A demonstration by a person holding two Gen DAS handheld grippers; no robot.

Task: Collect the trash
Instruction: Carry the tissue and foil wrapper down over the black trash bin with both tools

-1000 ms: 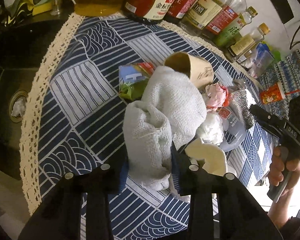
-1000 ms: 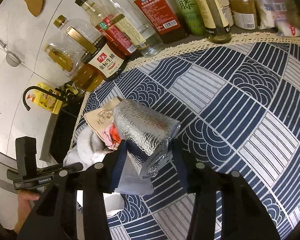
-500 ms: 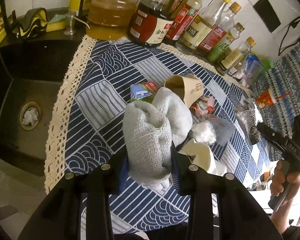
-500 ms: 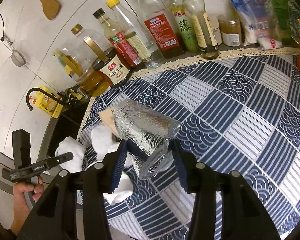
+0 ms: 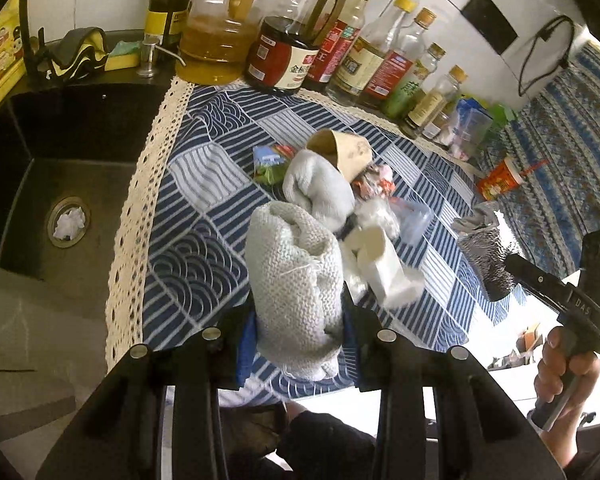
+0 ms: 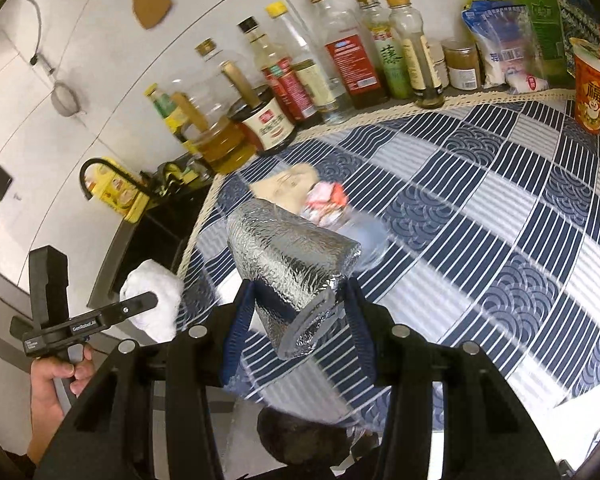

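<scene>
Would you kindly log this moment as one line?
left gripper: shut on white cloth | right gripper: shut on foil bag | rest: on tablecloth

Bottles (image 5: 356, 60) line the back edge of the tablecloth (image 5: 204, 208), the sink (image 5: 52, 184) lies to its left — a paper cup (image 5: 346, 152) and wrappers (image 5: 374, 184) heaped mid-cloth.

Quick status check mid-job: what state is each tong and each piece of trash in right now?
Left tongs: shut on white knitted cloth, lifted.
Right tongs: shut on silver foil pouch, lifted.
Paper cup: tipped on its side on the tablecloth.
Sink drain: crumpled white wad in it.
</scene>
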